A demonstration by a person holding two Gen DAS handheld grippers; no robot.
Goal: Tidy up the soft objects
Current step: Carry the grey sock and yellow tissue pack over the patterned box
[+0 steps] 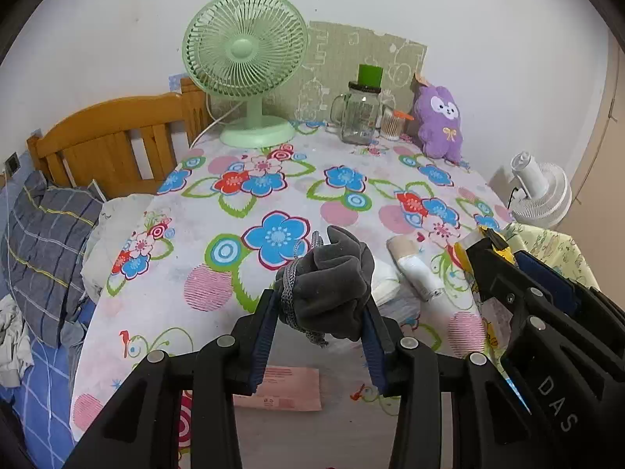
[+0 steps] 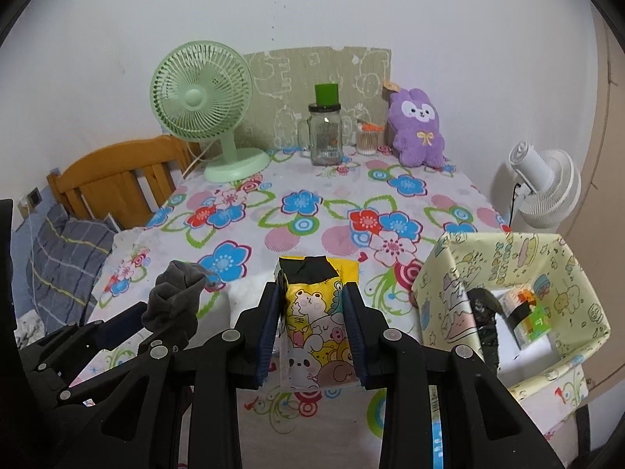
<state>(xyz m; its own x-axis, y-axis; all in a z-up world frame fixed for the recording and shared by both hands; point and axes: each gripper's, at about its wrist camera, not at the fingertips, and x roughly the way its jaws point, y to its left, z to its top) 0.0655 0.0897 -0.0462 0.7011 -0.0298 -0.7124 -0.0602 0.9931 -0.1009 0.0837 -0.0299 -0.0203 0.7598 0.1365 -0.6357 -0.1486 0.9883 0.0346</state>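
Observation:
My left gripper (image 1: 322,305) is shut on a bundled grey glove (image 1: 332,273) with a knitted cuff, held above the flowered tablecloth (image 1: 273,195). The same grey glove (image 2: 175,301) shows at the left of the right wrist view. My right gripper (image 2: 314,305) is shut on a yellow cartoon tissue pack (image 2: 316,312) with black tape on top, also lifted off the table. A purple plush toy (image 2: 418,129) leans upright at the back of the table. A yellow patterned box (image 2: 508,312) stands open at the right with a small colourful pack and a dark item inside.
A green desk fan (image 1: 246,62), a glass jar with a green lid (image 1: 361,109) and a cotton-swab jar (image 1: 392,125) line the back edge. A white rolled item (image 1: 418,269) and white cloth lie near the grippers. A wooden bed frame (image 1: 117,136) and pillow are left; a white fan (image 2: 547,191) is right.

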